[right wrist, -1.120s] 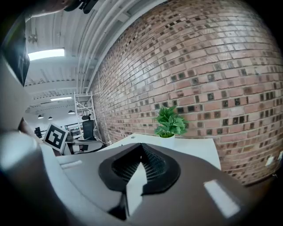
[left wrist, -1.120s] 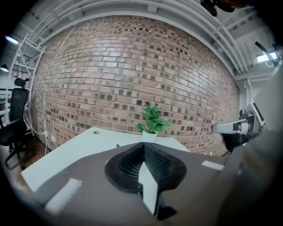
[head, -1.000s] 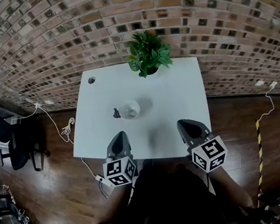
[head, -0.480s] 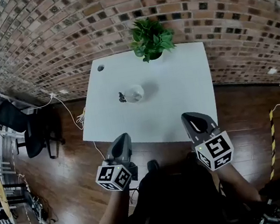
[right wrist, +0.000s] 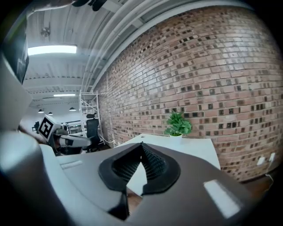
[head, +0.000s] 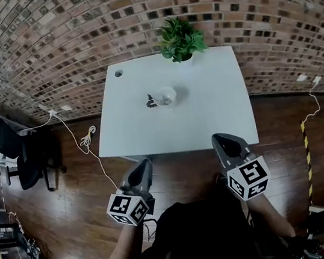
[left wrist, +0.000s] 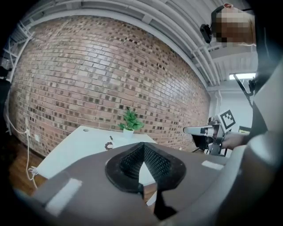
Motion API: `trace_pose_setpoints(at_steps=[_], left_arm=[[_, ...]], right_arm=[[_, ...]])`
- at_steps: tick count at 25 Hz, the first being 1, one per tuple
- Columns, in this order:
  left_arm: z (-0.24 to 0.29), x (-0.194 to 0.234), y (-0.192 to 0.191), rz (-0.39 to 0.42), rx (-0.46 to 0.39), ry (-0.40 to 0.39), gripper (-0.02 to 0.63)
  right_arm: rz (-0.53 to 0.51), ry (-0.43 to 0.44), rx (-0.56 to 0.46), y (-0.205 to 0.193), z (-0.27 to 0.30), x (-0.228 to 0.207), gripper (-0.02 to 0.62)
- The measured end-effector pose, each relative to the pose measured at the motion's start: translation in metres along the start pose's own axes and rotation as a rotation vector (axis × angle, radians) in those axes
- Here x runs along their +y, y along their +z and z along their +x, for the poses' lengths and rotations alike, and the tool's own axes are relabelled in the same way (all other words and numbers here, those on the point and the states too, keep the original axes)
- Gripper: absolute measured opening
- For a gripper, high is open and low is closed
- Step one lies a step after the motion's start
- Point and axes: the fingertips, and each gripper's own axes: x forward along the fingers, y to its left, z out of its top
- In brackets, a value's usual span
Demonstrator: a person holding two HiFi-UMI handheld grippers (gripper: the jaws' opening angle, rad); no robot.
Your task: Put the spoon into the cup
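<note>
Spoon, small & dark [head: 151,101], sits just left of white round cup [head: 165,95], well ahead of yr left gripper [head: 144,164], which is nearer than right gripper [head: 219,139]; both pressed together, empty; spoon's long axis too small to tell.

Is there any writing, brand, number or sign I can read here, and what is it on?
None: no readable words or numbers anywhere.
The marker cube on the left hand-held gripper and its twin on the right hand-held gripper show black-and-white square patterns, not letters.
Cup: too small to tell any print.
</note>
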Motion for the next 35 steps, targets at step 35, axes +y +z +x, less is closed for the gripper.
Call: trace_pose_setpoints(at_steps=[35], left_arm=[[-0.158, -0.097, 0.007, -0.002, -0.062, -0.085, 0.0]], right_arm=[[0.013, -0.119, -0.149, 0.023, -0.198, 0.138, 0.006]])
